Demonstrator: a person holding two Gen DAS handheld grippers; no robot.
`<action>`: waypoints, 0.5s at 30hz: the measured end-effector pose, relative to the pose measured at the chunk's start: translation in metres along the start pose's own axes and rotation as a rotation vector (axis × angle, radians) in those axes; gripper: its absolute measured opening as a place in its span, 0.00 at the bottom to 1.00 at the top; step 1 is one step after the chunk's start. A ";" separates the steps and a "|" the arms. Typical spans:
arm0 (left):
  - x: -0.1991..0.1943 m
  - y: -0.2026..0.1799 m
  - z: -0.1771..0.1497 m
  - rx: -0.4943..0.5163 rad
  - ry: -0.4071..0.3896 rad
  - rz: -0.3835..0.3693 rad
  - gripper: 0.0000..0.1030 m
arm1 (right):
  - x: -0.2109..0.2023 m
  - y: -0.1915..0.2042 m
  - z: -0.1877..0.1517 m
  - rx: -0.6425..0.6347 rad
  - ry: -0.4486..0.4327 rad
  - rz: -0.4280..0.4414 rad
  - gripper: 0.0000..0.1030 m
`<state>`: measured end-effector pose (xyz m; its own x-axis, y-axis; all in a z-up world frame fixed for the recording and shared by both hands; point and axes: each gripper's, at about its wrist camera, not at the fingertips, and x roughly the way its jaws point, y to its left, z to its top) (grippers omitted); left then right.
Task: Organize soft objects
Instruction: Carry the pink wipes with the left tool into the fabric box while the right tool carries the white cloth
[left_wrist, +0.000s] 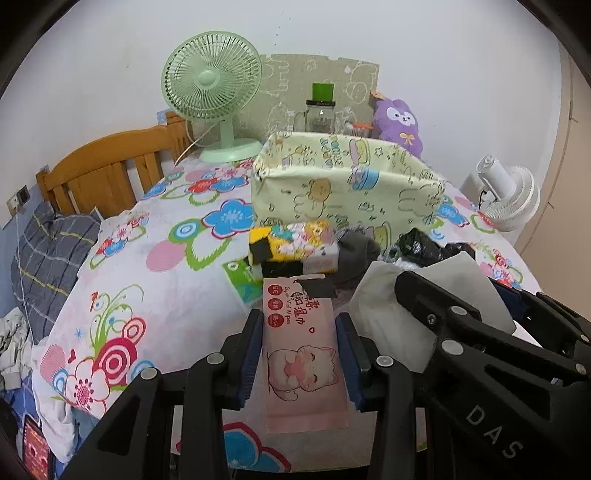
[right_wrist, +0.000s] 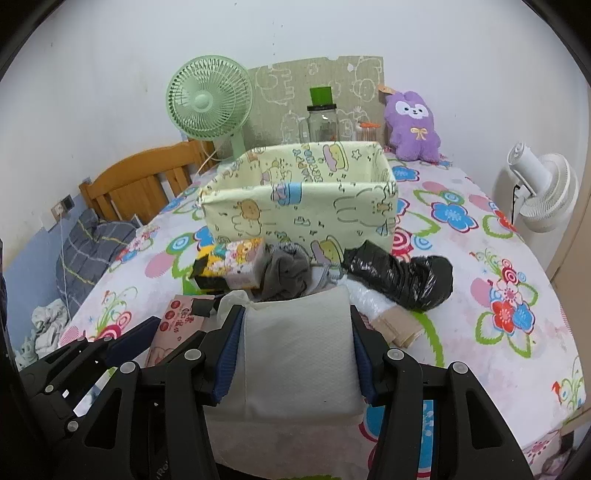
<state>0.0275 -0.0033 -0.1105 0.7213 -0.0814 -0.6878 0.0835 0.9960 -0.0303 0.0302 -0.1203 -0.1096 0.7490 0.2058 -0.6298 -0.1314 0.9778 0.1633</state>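
Left wrist view: the left gripper (left_wrist: 300, 350) clamps its 2 blue pads on a pink wipes pack (left_wrist: 301, 354), lifted above the floral bedsheet (left_wrist: 166, 295), near the yellow fabric basket (left_wrist: 343, 184); right wrist view: the right gripper (right_wrist: 291, 354) grips a white tissue pack (right_wrist: 295, 354) in front of that basket (right_wrist: 299, 199).

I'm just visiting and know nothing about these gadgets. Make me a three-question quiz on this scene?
1. True or false: the left gripper is shut on the pink wipes pack.
2. What does the right gripper hold: A) black plastic bag B) white tissue pack C) grey sock?
3. Fill in: the fabric basket stands in front of a glass ____.

Key: 1 true; 2 B; 3 jar.
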 end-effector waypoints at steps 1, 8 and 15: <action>-0.001 -0.001 0.003 0.000 -0.005 -0.004 0.39 | -0.002 0.000 0.002 0.000 -0.006 -0.002 0.54; -0.010 -0.008 0.019 0.003 -0.037 -0.024 0.39 | -0.013 -0.003 0.019 0.000 -0.043 -0.015 0.54; -0.017 -0.015 0.035 0.014 -0.075 -0.033 0.39 | -0.022 -0.006 0.036 -0.002 -0.072 -0.032 0.54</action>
<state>0.0379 -0.0177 -0.0725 0.7674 -0.1171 -0.6304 0.1175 0.9922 -0.0413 0.0381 -0.1318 -0.0690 0.7977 0.1708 -0.5783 -0.1075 0.9840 0.1423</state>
